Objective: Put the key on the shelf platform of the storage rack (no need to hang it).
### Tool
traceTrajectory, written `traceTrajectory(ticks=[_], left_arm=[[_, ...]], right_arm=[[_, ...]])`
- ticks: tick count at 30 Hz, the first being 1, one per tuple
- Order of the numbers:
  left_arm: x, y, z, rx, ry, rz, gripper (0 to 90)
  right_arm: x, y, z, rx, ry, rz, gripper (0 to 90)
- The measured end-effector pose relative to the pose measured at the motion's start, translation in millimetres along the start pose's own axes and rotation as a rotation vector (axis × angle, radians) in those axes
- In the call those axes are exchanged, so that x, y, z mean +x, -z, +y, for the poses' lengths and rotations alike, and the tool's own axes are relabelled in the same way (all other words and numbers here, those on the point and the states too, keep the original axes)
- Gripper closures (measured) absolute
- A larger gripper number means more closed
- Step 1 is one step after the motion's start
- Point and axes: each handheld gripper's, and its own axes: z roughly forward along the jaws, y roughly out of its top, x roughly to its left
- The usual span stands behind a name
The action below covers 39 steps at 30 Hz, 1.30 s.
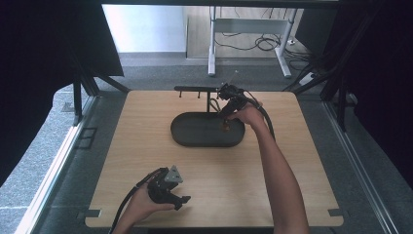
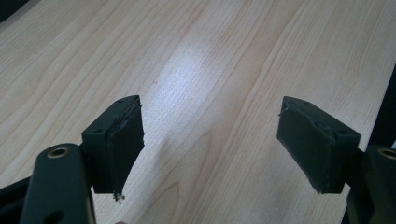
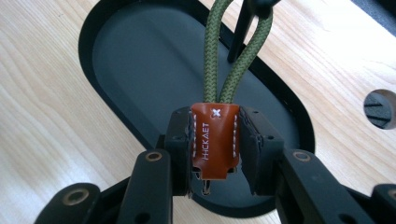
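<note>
A brown leather tab (image 3: 215, 142) with a green braided cord loop (image 3: 233, 60) is clamped between the jaws of my right gripper (image 3: 215, 140). It hangs over the black oval tray (image 3: 140, 60) of a stand. The loop runs up toward the stand's black post (image 3: 243, 28). From above, the right gripper (image 1: 227, 116) reaches in over the oval tray (image 1: 195, 131), under the stand's crossbar (image 1: 197, 88), with the tab (image 1: 225, 127) a small brown speck. My left gripper (image 1: 176, 199) rests near the table's front edge, and its pads (image 2: 122, 144) stand wide apart over bare wood.
The wooden table (image 1: 146, 146) has free room left and right of the tray. A round hole (image 3: 380, 108) sits in the tabletop beside the tray. Beyond the table stands a white desk frame (image 1: 248, 34) with cables on the floor.
</note>
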Motion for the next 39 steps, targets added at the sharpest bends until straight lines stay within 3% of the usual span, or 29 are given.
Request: traceTrajectory(ticks=[9,18,22,39], left_arm=[[-0.3,-0.1,0.2,0.002,-0.008,-0.001,23.5],[-1.7,-1.7,0.5,0.004,-0.006,-0.004,23.5],[-1.8,-1.7,0.6,0.004,-0.007,-0.004,23.5],[-1.3,-1.9,0.8,0.004,-0.007,-0.001,23.6]], right_arm=[[2.6,-28.5,-10.2,0.009,-0.002,0.001,66.0],[4.8,-43.0,-21.2,0.007,0.006,-0.019,64.9],[4.7,-43.4,-23.0,-0.004,0.012,-0.026,58.1],[14.8,-22.6,-31.0,-0.042,0.014,-0.006,51.3]])
